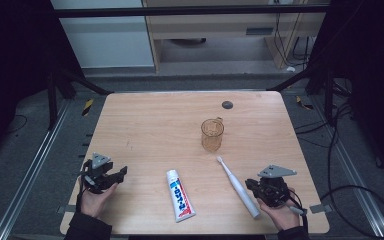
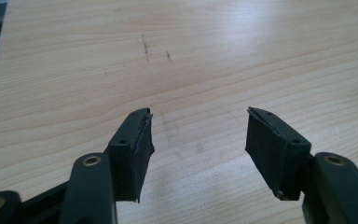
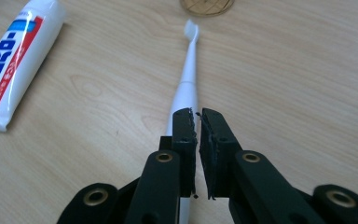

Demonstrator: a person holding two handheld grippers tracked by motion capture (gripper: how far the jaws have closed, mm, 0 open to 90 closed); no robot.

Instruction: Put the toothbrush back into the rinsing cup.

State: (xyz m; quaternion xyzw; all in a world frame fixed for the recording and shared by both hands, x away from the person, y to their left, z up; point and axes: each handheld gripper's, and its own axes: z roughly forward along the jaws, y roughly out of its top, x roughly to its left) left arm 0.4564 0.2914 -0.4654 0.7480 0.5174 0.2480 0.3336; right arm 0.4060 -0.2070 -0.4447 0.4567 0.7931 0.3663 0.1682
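A white electric toothbrush (image 1: 237, 187) lies on the wooden table (image 1: 150, 125) at the front right, head pointing away toward an amber transparent cup (image 1: 212, 134). A white toothpaste tube (image 1: 180, 195) with red and blue print lies at the front centre. My right gripper (image 1: 250, 183) hovers over the toothbrush's handle end. In the right gripper view its jaws (image 3: 199, 114) stand almost together with only a slit and nothing between them, the toothbrush (image 3: 189, 70) running beneath. My left gripper (image 1: 119, 176) rests at the front left, open, its jaws (image 2: 198, 135) wide apart over bare wood.
A small black round plug (image 1: 227, 104) sits in the table near its far edge. In the right gripper view the toothpaste tube (image 3: 14, 70) lies to the left and the cup's base (image 3: 207, 5) shows at the top. Dark frame posts and cables flank the table.
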